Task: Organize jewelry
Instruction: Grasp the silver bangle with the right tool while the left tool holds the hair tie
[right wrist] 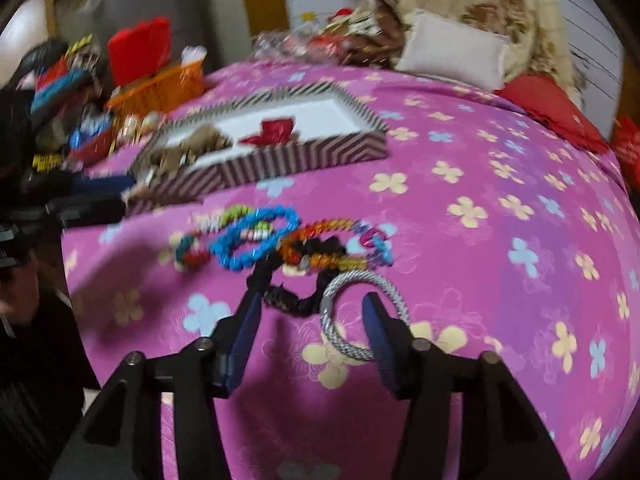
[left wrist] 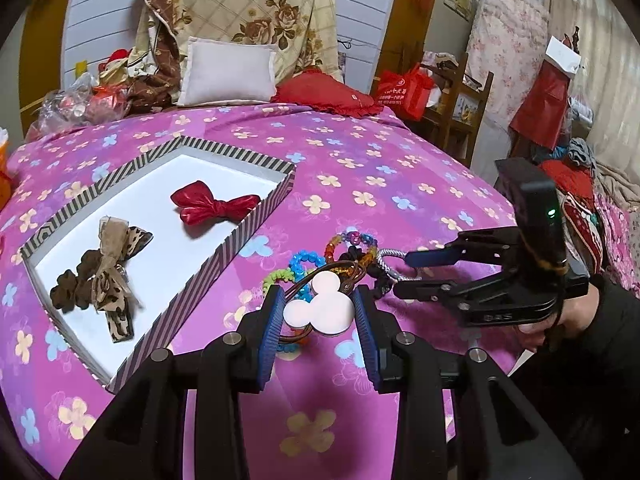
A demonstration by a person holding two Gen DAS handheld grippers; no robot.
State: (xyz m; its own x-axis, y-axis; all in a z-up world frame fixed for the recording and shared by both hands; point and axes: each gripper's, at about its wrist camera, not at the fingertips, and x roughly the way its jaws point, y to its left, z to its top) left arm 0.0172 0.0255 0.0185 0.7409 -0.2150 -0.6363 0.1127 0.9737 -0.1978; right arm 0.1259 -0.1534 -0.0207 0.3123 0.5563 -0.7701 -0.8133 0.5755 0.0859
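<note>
My left gripper point(left wrist: 319, 318) is shut on a white mouse-head ornament point(left wrist: 320, 308) fixed to a brown cord, held just above the pink flowered bedspread. Behind it lies a pile of colourful bracelets point(left wrist: 348, 248) point(right wrist: 256, 236) with a black scrunchie point(right wrist: 288, 300). My right gripper point(left wrist: 402, 275) point(right wrist: 312, 300) stands open at the pile's right side. A grey-white rope ring point(right wrist: 360, 316) point(left wrist: 386, 264) lies loosely around one of its fingertips, not pinched. The striped box point(left wrist: 208, 280) point(right wrist: 280, 156) to the left holds a red bow point(left wrist: 212, 206) and a leopard-print bow point(left wrist: 116, 272).
Pillows point(left wrist: 228, 72) and a red cushion point(left wrist: 328, 94) line the head of the bed. An orange basket point(right wrist: 160, 86) and mixed clutter sit beyond the box. The bed drops off to the right, by a wooden shelf point(left wrist: 460, 112). The right view is motion-blurred.
</note>
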